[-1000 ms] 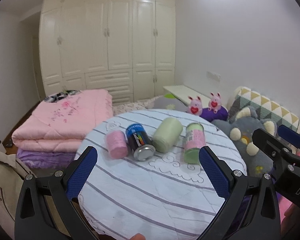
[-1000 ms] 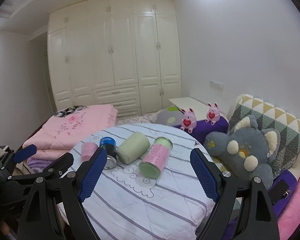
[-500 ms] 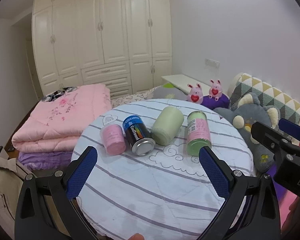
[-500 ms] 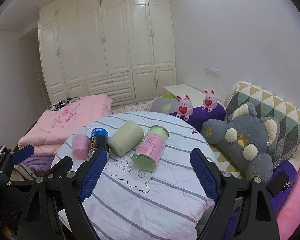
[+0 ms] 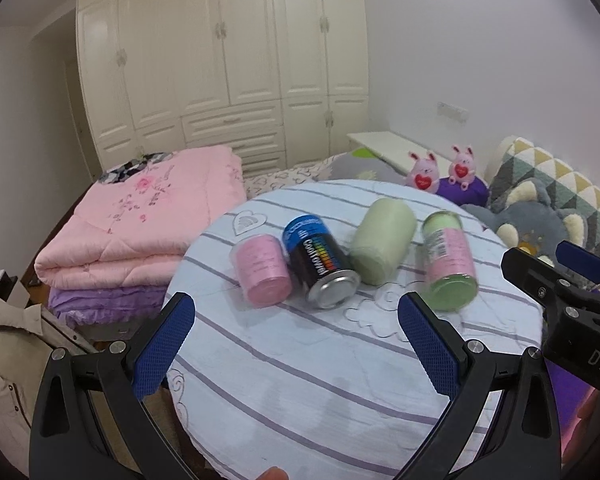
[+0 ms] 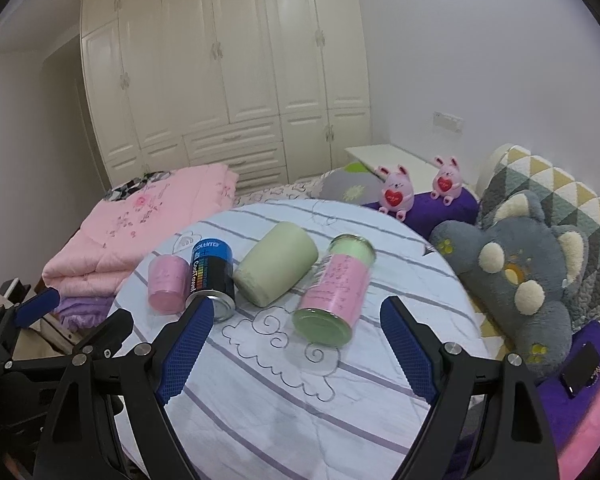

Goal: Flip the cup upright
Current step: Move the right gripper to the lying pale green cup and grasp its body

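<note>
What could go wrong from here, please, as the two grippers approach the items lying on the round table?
1. All four containers lie on their sides, so a nudge could roll one. The green jar with pink label seems the most exposed, nearest the right edge of the round table.
2. The pink cup, black can and pale green cup lie close together; the open left gripper might bump a neighbour.
3. The right gripper is close alongside the left and could collide with it.

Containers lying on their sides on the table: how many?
4, all in one row: pink cup at the left, black-and-blue can beside it, pale green cup next, pink-labelled green container at the right. None looks hidden.
</note>
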Motion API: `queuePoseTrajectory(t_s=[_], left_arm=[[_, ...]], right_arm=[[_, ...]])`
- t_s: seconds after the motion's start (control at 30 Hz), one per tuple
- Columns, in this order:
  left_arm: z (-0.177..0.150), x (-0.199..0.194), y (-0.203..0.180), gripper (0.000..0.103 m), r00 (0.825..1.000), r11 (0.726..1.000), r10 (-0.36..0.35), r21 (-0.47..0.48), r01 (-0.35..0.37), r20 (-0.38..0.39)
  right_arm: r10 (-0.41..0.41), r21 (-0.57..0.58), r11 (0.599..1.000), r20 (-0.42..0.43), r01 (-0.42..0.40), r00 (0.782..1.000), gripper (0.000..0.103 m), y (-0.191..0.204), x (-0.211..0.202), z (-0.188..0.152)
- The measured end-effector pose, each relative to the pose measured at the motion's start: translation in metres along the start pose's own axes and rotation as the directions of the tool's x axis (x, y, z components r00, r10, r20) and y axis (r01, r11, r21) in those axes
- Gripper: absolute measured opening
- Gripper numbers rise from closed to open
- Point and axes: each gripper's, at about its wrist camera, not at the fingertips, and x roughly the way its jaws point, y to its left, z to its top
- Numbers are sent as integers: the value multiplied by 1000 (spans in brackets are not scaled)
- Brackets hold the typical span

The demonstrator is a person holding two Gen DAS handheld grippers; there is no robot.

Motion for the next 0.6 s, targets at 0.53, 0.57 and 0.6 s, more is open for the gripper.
queuePoseTrajectory(t_s=[0.53, 0.57, 0.6], left_arm=[[13, 60, 28, 103, 989, 989, 147, -10, -147, -32], [16, 64, 30, 103, 987, 988, 156, -12, -157, -33], [18, 68, 33, 103, 985, 985, 169, -16, -169, -32]], right_arm=[[44, 66, 997, -130, -36, 991, 87, 24, 86, 20], [46, 72, 997, -140, -36, 989, 87, 26, 93, 22], [44, 81, 996, -157, -32, 987, 87, 27, 101, 25]])
